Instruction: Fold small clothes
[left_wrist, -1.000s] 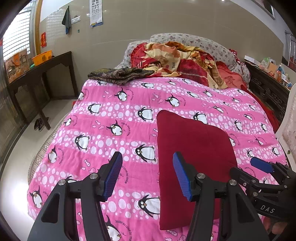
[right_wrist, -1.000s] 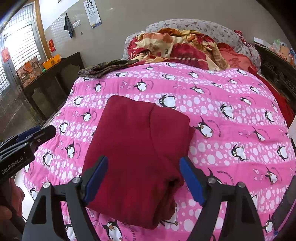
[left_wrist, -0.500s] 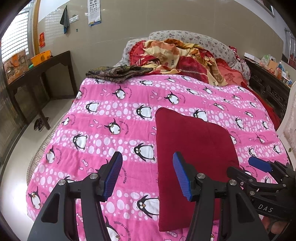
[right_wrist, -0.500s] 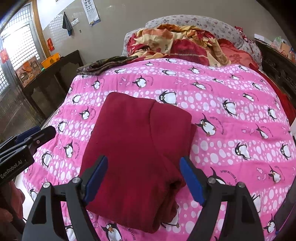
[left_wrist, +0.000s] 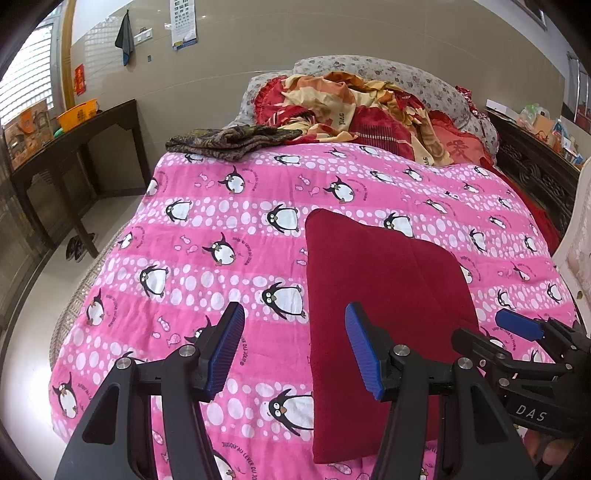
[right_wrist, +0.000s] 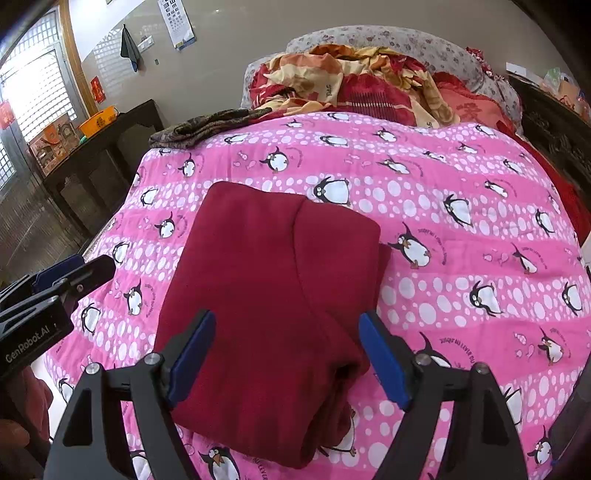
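Observation:
A dark red garment (left_wrist: 384, 295) lies folded into a rectangle on the pink penguin quilt (left_wrist: 221, 236); it also shows in the right wrist view (right_wrist: 273, 295). My left gripper (left_wrist: 295, 350) is open and empty, held above the quilt at the garment's left edge. My right gripper (right_wrist: 288, 354) is open and empty, held above the near end of the garment. Each gripper shows at the edge of the other's view: the right one (left_wrist: 517, 328), the left one (right_wrist: 74, 269).
A folded dark patterned cloth (left_wrist: 229, 142) lies at the quilt's far left corner. Crumpled red and yellow bedding (left_wrist: 354, 107) and pillows fill the head of the bed. A dark wooden table (left_wrist: 74, 147) stands left; a carved dark cabinet (left_wrist: 535, 170) stands right.
Both grippers have drawn back and up a little from the garment. The garment lies still and both stay open.

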